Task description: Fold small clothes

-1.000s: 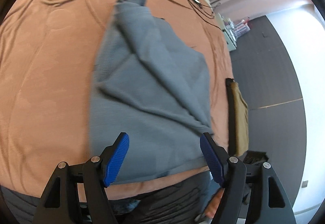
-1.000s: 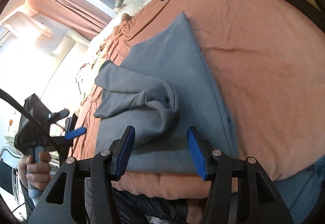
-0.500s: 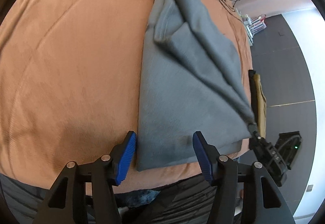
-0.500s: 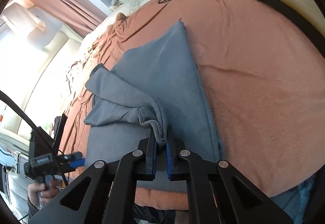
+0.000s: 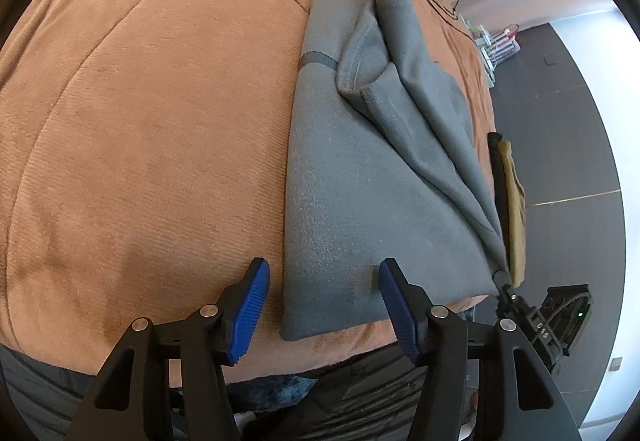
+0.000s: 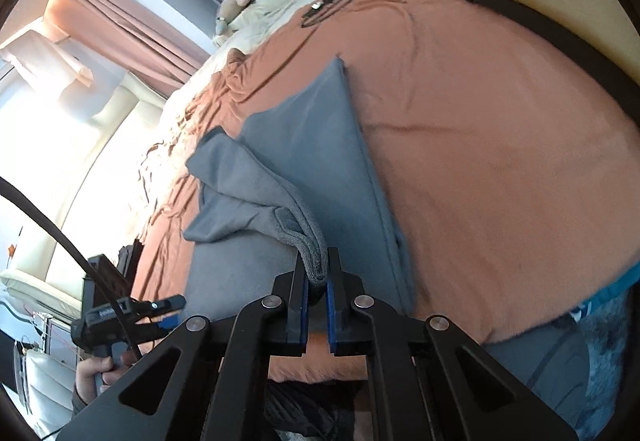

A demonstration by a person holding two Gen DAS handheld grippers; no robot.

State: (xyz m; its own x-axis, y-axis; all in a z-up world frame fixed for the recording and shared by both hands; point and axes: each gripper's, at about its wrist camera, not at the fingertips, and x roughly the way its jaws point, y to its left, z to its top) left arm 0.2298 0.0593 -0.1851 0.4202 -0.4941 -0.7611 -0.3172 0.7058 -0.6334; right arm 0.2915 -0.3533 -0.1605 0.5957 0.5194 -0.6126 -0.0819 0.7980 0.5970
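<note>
Your right gripper (image 6: 316,293) is clamped on a bunched fold of the grey garment (image 5: 360,181); the pinched bit itself is hidden between the pads. Your left gripper (image 5: 324,301) is open, straddling the garment's near corner on the orange blanket (image 5: 140,121); its jaws have just been closing, pads not pressing. A second ago both grippers stood open. Tan item (image 6: 560,5) at the bed edge: cut off, unclear.

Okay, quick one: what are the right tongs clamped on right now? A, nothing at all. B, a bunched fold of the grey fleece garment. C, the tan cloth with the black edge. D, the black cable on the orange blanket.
B: in the right wrist view the right tongs are shut on a bunched fold of the grey fleece garment, which lies on the orange blanket.
</note>
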